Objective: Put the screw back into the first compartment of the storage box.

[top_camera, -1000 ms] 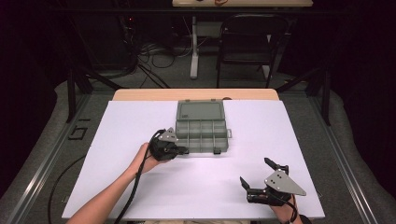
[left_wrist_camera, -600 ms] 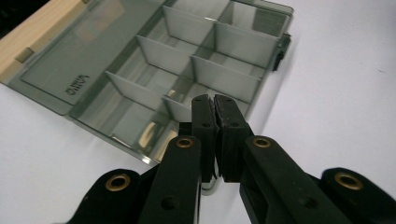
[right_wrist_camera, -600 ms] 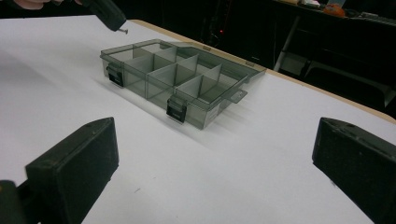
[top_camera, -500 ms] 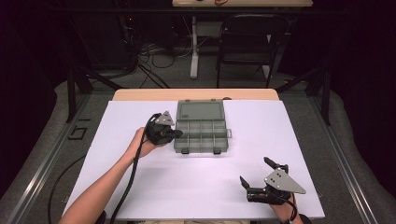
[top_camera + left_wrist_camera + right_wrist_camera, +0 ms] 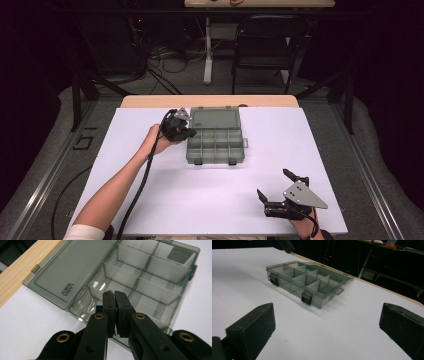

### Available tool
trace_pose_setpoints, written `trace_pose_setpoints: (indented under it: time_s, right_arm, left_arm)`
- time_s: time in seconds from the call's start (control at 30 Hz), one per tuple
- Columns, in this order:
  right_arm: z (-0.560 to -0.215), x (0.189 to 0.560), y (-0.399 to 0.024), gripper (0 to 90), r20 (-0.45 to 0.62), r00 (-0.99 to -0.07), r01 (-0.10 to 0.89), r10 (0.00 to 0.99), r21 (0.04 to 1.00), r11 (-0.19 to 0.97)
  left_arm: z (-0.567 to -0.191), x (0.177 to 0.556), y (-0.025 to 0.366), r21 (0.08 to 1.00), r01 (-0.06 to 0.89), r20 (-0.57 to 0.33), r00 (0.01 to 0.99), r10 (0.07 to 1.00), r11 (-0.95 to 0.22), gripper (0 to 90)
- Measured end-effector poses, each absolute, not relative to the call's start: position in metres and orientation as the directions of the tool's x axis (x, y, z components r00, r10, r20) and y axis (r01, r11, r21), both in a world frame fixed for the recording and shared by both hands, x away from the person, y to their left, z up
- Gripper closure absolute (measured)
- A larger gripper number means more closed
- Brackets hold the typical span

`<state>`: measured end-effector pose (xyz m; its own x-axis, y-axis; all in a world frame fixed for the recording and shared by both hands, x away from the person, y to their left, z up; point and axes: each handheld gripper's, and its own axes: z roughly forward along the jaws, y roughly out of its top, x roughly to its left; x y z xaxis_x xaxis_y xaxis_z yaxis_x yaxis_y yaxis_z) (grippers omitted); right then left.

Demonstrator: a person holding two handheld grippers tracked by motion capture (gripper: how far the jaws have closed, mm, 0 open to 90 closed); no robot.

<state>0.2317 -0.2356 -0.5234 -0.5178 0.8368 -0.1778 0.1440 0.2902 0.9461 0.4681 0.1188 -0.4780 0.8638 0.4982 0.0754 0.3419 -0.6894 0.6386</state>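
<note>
Organizer box [image 5: 216, 141] sits mid-table toward the far edge, lid [image 5: 216, 118] already flat open, compartments empty; left gripper [image 5: 184, 131] pinched closed at its left wall holding nothing, right gripper [image 5: 278, 190] spread wide near-right, well apart, so no filling done.

1. A white tabletop [image 5: 200, 200] has a strip of pale wood [image 5: 150, 101] showing along its far edge.
2. A dark folding chair [image 5: 267, 45] stands on the floor beyond the far edge, to the right of centre.
3. A white post [image 5: 208, 50] rises left of the chair to a second wooden surface [image 5: 260, 3] at the top.
4. Loose cables [image 5: 160, 60] tangle on the grey floor left of the post.
5. A metal rail [image 5: 55, 165] runs along the floor on the left side.
</note>
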Motion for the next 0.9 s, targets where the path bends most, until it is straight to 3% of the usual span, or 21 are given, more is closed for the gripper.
trace_pose_setpoints:
  time_s: [0.4, 0.5, 0.67, 0.83, 0.9]
  right_arm:
    - [-0.523, 0.231, -0.235, 0.0, -0.172, -0.523, 0.145, 0.835, 0.947, 0.286]
    - [-0.524, 0.231, -0.234, 0.0, -0.178, -0.52, 0.137, 0.835, 0.948, 0.288]
    - [-0.523, 0.231, -0.235, 0.0, -0.177, -0.52, 0.138, 0.836, 0.948, 0.287]
    - [-0.523, 0.23, -0.235, 0.0, -0.178, -0.525, 0.146, 0.832, 0.945, 0.294]
    - [-0.523, 0.23, -0.236, 0.0, -0.177, -0.524, 0.147, 0.833, 0.945, 0.294]
  left_arm:
    - [-0.5, 0.489, 0.108, 0.579, 0.403, 0.049, 0.851, 0.523, -0.709, 86.9]
    - [-0.502, 0.49, 0.109, 0.597, 0.421, 0.03, 0.839, 0.544, -0.682, 72.1]
    - [-0.497, 0.484, 0.114, 0.632, 0.442, 0.021, 0.811, 0.584, -0.637, 36.2]
    - [-0.493, 0.471, 0.126, 0.671, 0.435, 0.016, 0.802, 0.597, -0.601, 16.5]
    - [-0.492, 0.464, 0.131, 0.685, 0.43, 0.017, 0.798, 0.603, -0.588, 13.9]
